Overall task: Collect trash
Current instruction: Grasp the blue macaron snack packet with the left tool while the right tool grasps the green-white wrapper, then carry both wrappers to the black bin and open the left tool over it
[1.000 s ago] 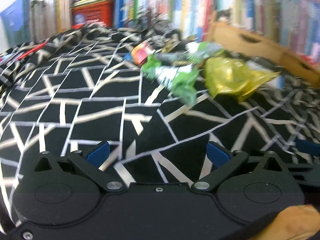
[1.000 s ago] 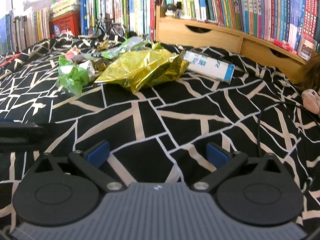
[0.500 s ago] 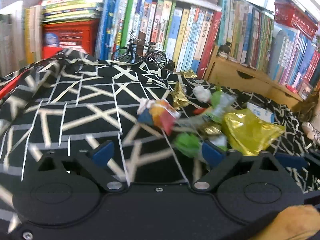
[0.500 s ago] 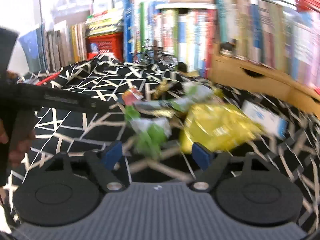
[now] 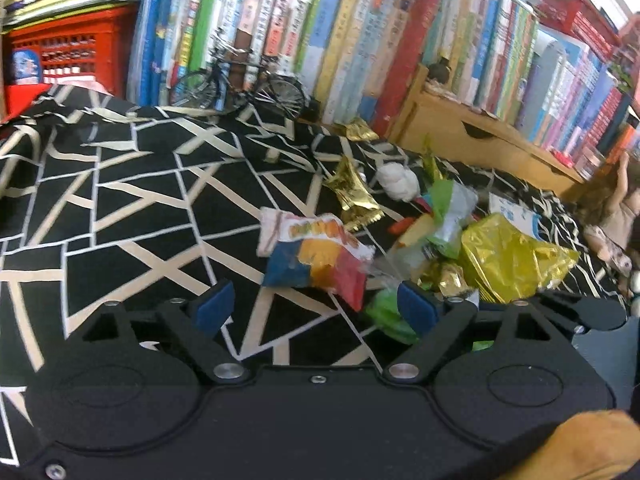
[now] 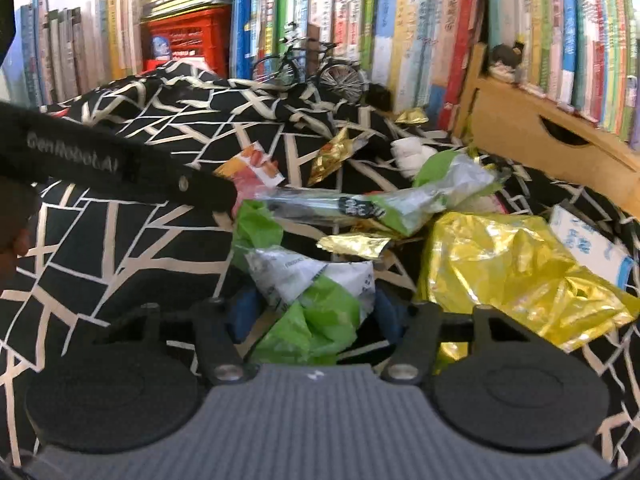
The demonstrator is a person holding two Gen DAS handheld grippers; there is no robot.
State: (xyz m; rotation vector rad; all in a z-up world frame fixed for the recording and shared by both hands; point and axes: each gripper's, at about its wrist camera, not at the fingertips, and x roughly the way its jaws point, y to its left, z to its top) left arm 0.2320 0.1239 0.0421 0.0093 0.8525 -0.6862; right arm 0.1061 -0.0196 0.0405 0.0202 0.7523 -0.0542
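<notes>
A black cloth (image 5: 120, 208) crossed with cream lines covers the surface; behind it stand rows of books (image 5: 360, 40), a red crate (image 5: 68, 48), a model bicycle (image 5: 244, 84) and a wooden drawer unit (image 5: 480, 136). The trash lies heaped on the cloth toward the right: a yellow foil bag (image 6: 516, 276), gold wrappers (image 5: 354, 196), a white wad (image 5: 398, 182). The left gripper (image 5: 316, 306) has its jaws apart, nothing between them, a colourful snack packet (image 5: 316, 256) lying just ahead. Only the right view shows the right gripper (image 6: 312, 312) closing, a green-and-white wrapper (image 6: 316, 300) between its pads; whether they press it yet cannot be told; the left gripper's black body crosses that view's left side.
</notes>
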